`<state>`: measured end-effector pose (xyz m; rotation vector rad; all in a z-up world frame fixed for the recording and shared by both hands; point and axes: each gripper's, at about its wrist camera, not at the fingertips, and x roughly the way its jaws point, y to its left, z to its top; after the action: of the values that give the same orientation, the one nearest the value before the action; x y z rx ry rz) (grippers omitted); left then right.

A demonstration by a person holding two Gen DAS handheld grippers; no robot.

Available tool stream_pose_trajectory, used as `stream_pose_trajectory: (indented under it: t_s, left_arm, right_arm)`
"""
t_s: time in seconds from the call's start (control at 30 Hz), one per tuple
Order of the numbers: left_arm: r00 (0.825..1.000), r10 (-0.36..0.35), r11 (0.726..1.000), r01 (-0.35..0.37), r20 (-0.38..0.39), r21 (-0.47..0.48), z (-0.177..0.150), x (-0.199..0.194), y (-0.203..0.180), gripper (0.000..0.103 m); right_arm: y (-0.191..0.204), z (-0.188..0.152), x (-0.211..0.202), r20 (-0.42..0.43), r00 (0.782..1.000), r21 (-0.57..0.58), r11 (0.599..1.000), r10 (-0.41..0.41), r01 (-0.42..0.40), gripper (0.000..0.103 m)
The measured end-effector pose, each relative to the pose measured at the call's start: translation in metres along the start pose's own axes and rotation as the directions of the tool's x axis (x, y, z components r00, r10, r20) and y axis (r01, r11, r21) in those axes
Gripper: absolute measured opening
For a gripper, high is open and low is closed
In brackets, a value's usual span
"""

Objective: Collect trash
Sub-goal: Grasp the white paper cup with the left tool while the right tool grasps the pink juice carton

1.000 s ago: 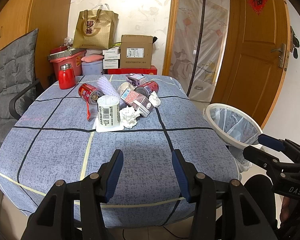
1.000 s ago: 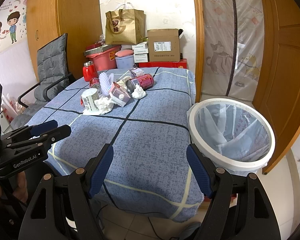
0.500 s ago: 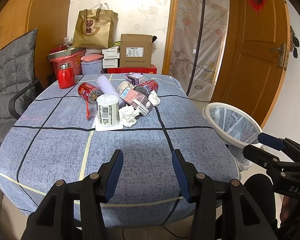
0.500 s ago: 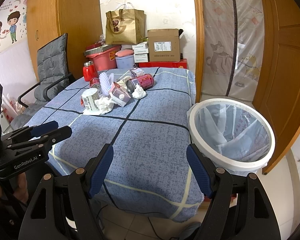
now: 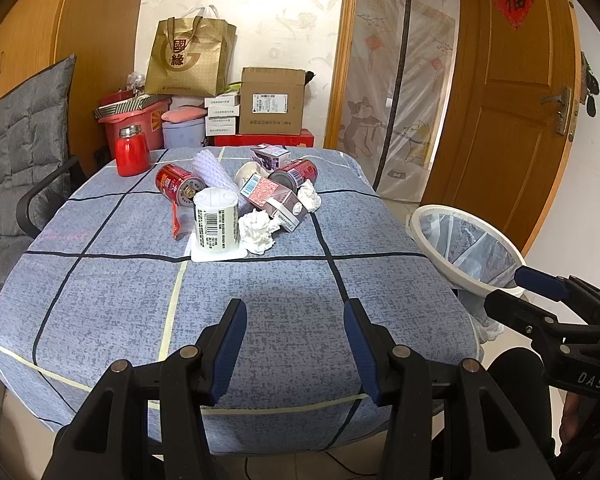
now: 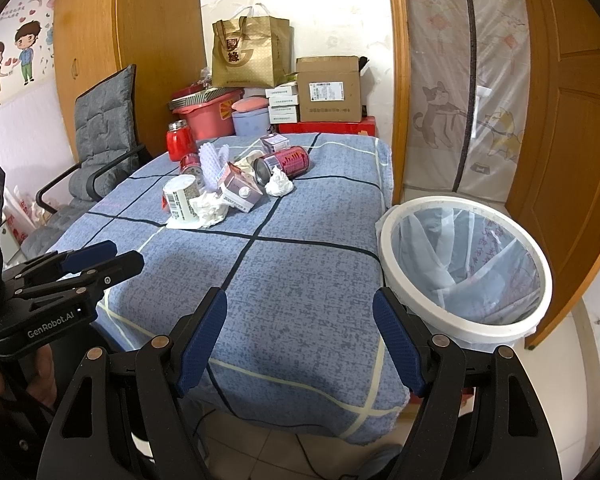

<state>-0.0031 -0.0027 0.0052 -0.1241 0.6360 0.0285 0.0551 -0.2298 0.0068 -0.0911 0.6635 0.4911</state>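
Trash lies in a heap at the middle of the blue checked table (image 5: 284,300): a white labelled cup (image 5: 215,219), crumpled tissues (image 5: 257,230), a milk carton (image 5: 272,197), two red cans (image 5: 178,183) and a white foam net (image 5: 214,170). The heap also shows in the right wrist view (image 6: 228,184). A white bin with a clear liner (image 6: 465,264) stands beside the table's right edge. My left gripper (image 5: 294,344) is open and empty over the table's near edge. My right gripper (image 6: 300,340) is open and empty, near the bin.
A red jar (image 5: 131,151) stands at the table's far left corner. A grey chair (image 5: 24,152) is at the left. Boxes, a red tub and a paper bag (image 5: 190,58) are stacked behind the table. A wooden door (image 5: 515,100) is at the right.
The left gripper has edged slightly forward over the table. The right gripper has hardly moved. Both stay open.
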Motion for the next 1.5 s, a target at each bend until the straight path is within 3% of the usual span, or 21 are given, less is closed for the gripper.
stream_pose_trajectory:
  t_s: [0.23, 0.5, 0.83, 1.13, 1.5]
  left_arm:
    - [1.000, -0.002, 1.000, 0.002, -0.016, -0.005, 0.001, 0.010, 0.007, 0.050]
    - [0.998, -0.002, 0.997, -0.002, -0.056, -0.073, 0.007, 0.038, 0.035, 0.050]
    - [0.997, 0.053, 0.994, -0.057, -0.048, -0.097, 0.037, 0.075, 0.065, 0.050]
    - [0.998, 0.043, 0.991, -0.047, -0.036, -0.122, 0.069, 0.114, 0.075, 0.050]
    - [0.998, 0.041, 0.990, -0.047, -0.043, -0.133, 0.075, 0.135, 0.085, 0.050]
  right_arm:
    - [0.002, 0.001, 0.011, -0.009, 1.000, -0.005, 1.000, 0.000, 0.000, 0.076]
    - [0.011, 0.014, 0.036, -0.024, 0.999, -0.039, 0.999, 0.025, -0.026, 0.076]
    - [0.027, 0.035, 0.077, -0.045, 0.997, -0.085, 0.994, 0.070, -0.073, 0.076]
    - [0.029, 0.052, 0.107, -0.057, 0.995, -0.095, 0.992, 0.078, -0.083, 0.076]
    - [0.040, 0.077, 0.144, -0.079, 0.987, -0.089, 0.985, 0.141, -0.147, 0.076]
